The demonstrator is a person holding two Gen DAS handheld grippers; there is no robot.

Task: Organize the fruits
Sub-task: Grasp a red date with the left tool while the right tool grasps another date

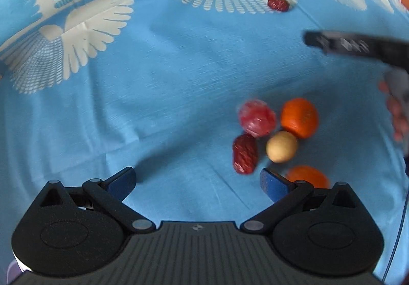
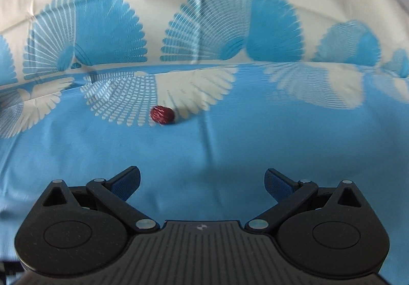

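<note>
Five fruits huddle on the blue cloth (image 1: 153, 85) below my left gripper (image 1: 198, 180): two oranges (image 1: 299, 117), a pink wrapped one (image 1: 257, 118), a pale round one (image 1: 281, 146) and a red date (image 1: 245, 154). One more date (image 2: 162, 115) lies well apart, straight ahead of my right gripper (image 2: 203, 180). Gathering looks nearly done (one straggler left); next, I judge, the right must reach and close on it. Both tools gape wide, holding nothing.
</note>
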